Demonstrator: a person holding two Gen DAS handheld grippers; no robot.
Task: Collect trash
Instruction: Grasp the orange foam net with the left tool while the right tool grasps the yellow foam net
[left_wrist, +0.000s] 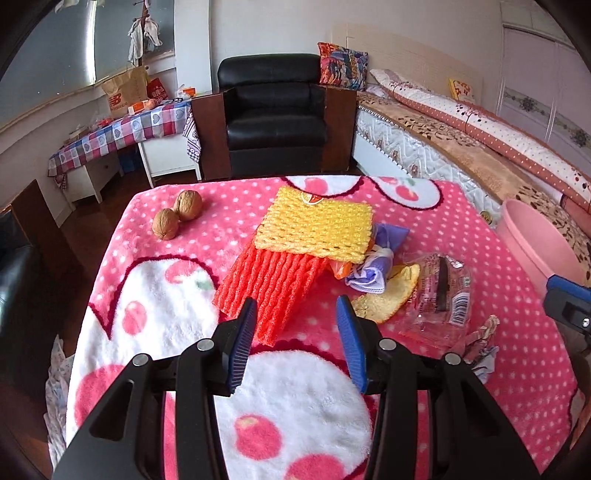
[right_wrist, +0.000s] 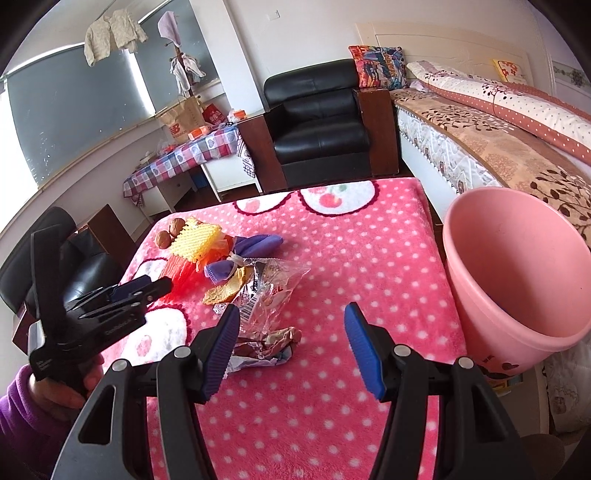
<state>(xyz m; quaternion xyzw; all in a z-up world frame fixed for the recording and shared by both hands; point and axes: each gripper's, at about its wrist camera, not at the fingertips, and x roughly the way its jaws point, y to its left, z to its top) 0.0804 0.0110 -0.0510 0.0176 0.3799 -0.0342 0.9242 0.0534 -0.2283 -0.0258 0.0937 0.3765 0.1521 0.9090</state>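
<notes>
My left tongs (left_wrist: 295, 306) are spread wide and hold nothing; they hang over the table (left_wrist: 155, 280) with its pink dotted blanket. Just ahead of the tips lies the orange foam fruit net (left_wrist: 273, 280), with the yellow foam net (left_wrist: 317, 229) resting on its far end. To the right of those I see a purple wrapper (left_wrist: 373, 266), a yellow piece of peel or foam (left_wrist: 388, 295) and a clear plastic snack bag (left_wrist: 439, 295). Two walnuts (left_wrist: 177, 218) sit well apart at the far left.

My right tongs (right_wrist: 291, 317) are also wide open and empty. A crumpled wrapper (right_wrist: 269, 343) lies just beside the left finger, on the blanket between the tips. The clear bag (right_wrist: 273, 288) is just beyond it. The pink trash bin (right_wrist: 517, 273) stands off the table's right edge, beside the bed (right_wrist: 480, 147).
</notes>
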